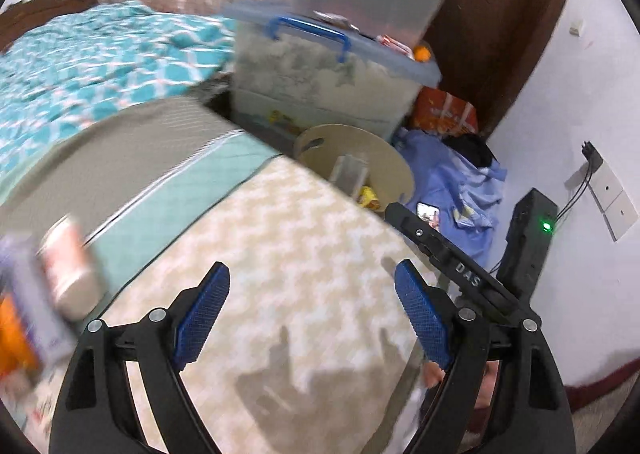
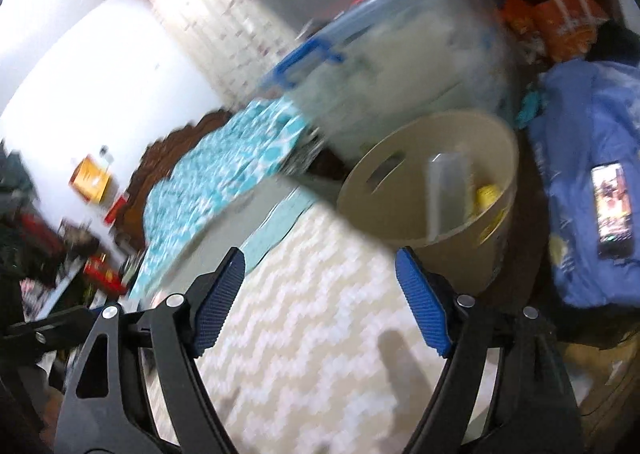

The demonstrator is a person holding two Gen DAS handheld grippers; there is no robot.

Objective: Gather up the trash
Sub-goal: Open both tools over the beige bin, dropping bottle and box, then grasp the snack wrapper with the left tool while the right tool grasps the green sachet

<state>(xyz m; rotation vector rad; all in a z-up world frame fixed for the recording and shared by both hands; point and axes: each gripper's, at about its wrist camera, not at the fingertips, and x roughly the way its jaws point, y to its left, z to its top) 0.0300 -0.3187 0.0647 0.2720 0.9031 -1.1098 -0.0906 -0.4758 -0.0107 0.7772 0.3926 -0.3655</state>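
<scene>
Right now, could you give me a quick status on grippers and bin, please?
Left gripper and right gripper open, empty. Beige bin holds wrappers. Nothing blocking.

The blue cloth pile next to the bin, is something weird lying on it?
Yes. A phone with its screen lit lies on the crumpled blue cloth beside the beige bin, which already holds trash. It looks left there, not thrown away.
</scene>
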